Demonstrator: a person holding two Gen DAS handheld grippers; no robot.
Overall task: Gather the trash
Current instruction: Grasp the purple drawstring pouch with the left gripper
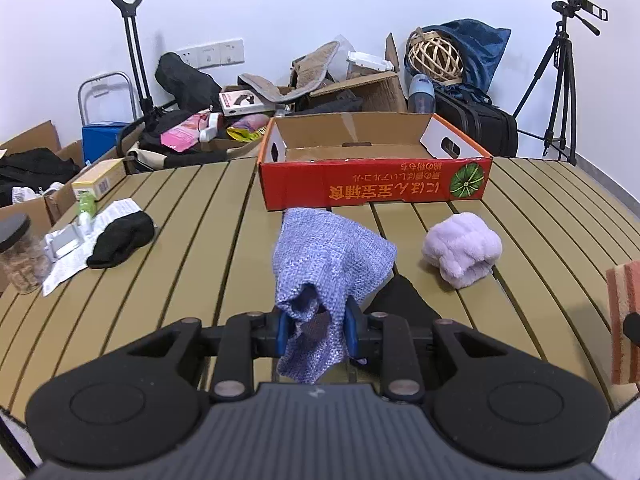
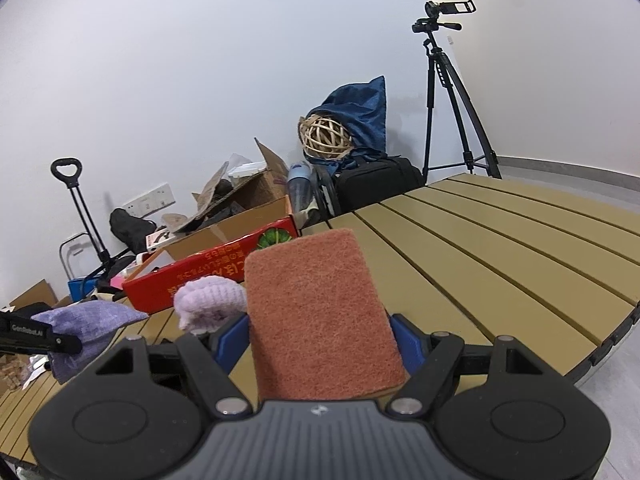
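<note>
**A:** Left wrist view: what does the left gripper [image 1: 316, 326] hold?

**B:** Its blue fingers [image 1: 283, 330] are clenched on a blue woven cloth [image 1: 326, 260], which hangs raised above the slatted table [image 1: 192, 248]. Beyond it stands an open red cardboard box [image 1: 374, 188]; its front carries orange Japanese lettering, upside down from here, and a green round emblem.

**A:** Other items on the table?

**B:** A lilac fluffy cloth [image 1: 462, 256] to the right, a black sock [image 1: 120, 240] lying on a printed paper sheet [image 1: 68, 268] to the left, and a small yellow carton [image 1: 98, 184] whose print is too small to read. At the right edge, part of an orange sponge [image 1: 624, 320].

**A:** Right wrist view?

**B:** The right gripper [image 2: 320, 340] grasps that sponge [image 2: 316, 320] by its two sides, scouring face towards the camera, held off the table [image 2: 500, 260]. The lilac cloth [image 2: 210, 304] lies just left of it, before the red box [image 2: 208, 276], whose inverted lettering shows again.

**A:** Any readable brand?

**B:** At the left edge, the left gripper's black finger bears white print that looks like "GenRobot.AI"; it is closed on the blue cloth [image 2: 84, 320].
</note>
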